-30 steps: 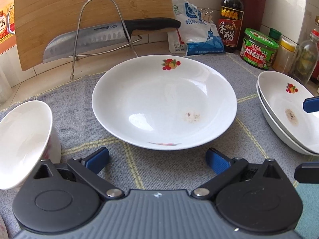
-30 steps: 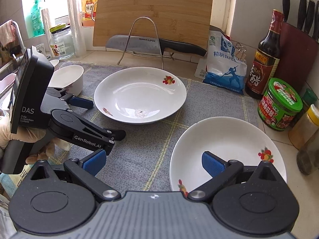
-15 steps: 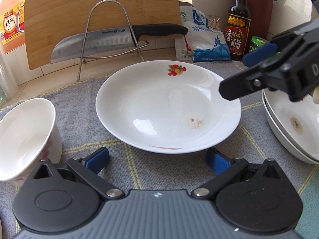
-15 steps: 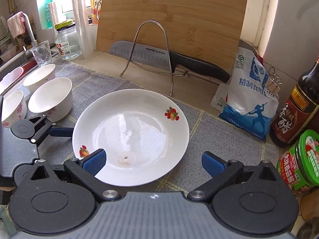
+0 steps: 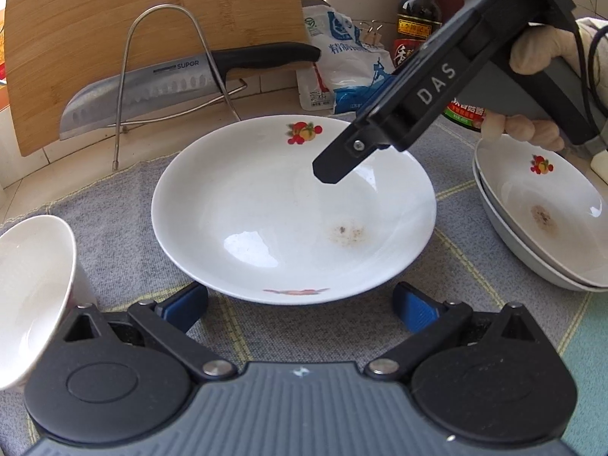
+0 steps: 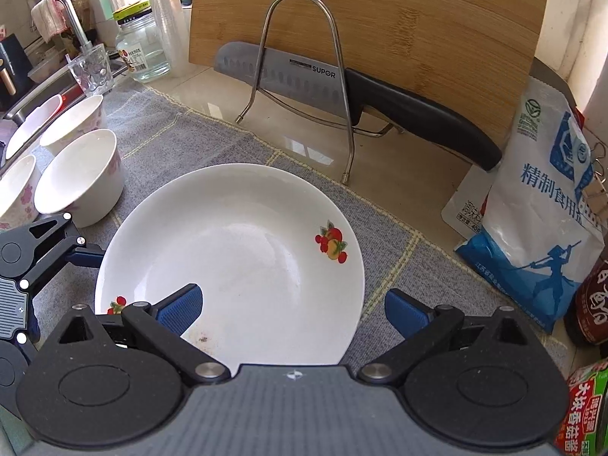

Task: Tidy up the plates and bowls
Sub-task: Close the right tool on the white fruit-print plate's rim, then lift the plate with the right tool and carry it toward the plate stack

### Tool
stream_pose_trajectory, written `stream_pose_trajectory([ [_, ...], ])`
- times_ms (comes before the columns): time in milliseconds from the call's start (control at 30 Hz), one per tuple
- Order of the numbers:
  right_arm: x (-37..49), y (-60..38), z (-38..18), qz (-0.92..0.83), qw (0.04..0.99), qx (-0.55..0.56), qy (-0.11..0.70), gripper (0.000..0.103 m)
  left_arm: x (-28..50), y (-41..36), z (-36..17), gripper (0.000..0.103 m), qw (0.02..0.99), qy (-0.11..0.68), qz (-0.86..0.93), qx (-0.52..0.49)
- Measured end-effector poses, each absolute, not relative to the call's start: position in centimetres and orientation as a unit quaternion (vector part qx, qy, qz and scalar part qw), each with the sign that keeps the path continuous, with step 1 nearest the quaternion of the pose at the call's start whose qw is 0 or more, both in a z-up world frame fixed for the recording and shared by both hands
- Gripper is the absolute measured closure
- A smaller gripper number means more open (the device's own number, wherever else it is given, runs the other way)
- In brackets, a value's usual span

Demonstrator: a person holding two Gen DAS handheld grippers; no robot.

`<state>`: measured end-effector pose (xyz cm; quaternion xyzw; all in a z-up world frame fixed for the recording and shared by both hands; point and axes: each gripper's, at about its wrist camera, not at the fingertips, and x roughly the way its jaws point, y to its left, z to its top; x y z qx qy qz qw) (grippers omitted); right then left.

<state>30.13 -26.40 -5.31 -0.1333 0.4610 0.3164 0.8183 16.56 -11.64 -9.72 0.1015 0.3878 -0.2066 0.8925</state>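
Left jaws: the left gripper (image 5: 300,304) had its blue-padded jaws spread wide apart, holding nothing, low at the near rim of the wide plate.
Right jaws: the right gripper (image 6: 292,309) also had its jaws wide apart and empty, one blue pad over the plate's inside, the other over the cloth beside the rim; whether either pad touched could not be told. A gloved hand (image 5: 532,57) gripped its handle.
Bench: the tiled bench (image 6: 304,129) carried a grey woven cloth with yellow lines (image 5: 114,209).
Board: a bamboo cutting board (image 5: 133,19) leaned upright at the back behind a wire rack (image 5: 167,64) holding a black-handled steel knife (image 5: 171,79).
Plate: the wide white shallow plate with fruit print (image 5: 266,209) sat on the cloth between both grippers, a brown smudge inside.
Stack: two nested white plates (image 5: 551,220) lay to its right.
Bowls: small white bowls with pink flowers (image 6: 79,178) stood grouped at the left.
Bag: a blue-and-white salt bag (image 6: 539,228) stood at the right rear.
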Motion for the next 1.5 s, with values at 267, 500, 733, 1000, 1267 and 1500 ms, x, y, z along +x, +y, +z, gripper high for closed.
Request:
stream_pose_trajectory([
  [267, 32.5, -25.9, -6.4, 0.346, 0.796, -0.124, 0.48, 0.0, 17.1, -12.0, -9.7, 0.0, 0.894, 0.384, -0.21, 0.102],
  [500, 33.7, -25.3, -7.4, 0.348, 0.784, -0.096, 0.504, 0.0, 17.2, -12.1, -9.7, 0.0, 0.894, 0.382, -0.21, 0.1],
  [733, 34.3, -24.5, -7.4, 0.346, 0.773, -0.113, 0.519, 0.0, 17.1, -12.1, -9.7, 0.0, 0.896, 0.379, -0.208, 0.1],
  [1000, 35.4, -24.8, -7.2, 0.378, 0.758, -0.101, 0.522, 0.0, 17.1, -12.0, -9.6, 0.0, 0.895, 0.38, -0.212, 0.102],
  [1267, 35.7, -24.2, -7.1, 0.404, 0.739, -0.107, 0.528, 0.0, 17.0, -12.0, -9.5, 0.0, 0.895, 0.379, -0.213, 0.103],
  [1500, 36.7, -24.5, -7.1, 0.413, 0.724, -0.068, 0.547, 0.0, 17.0, -12.0, -9.5, 0.0, 0.895, 0.377, -0.213, 0.103],
])
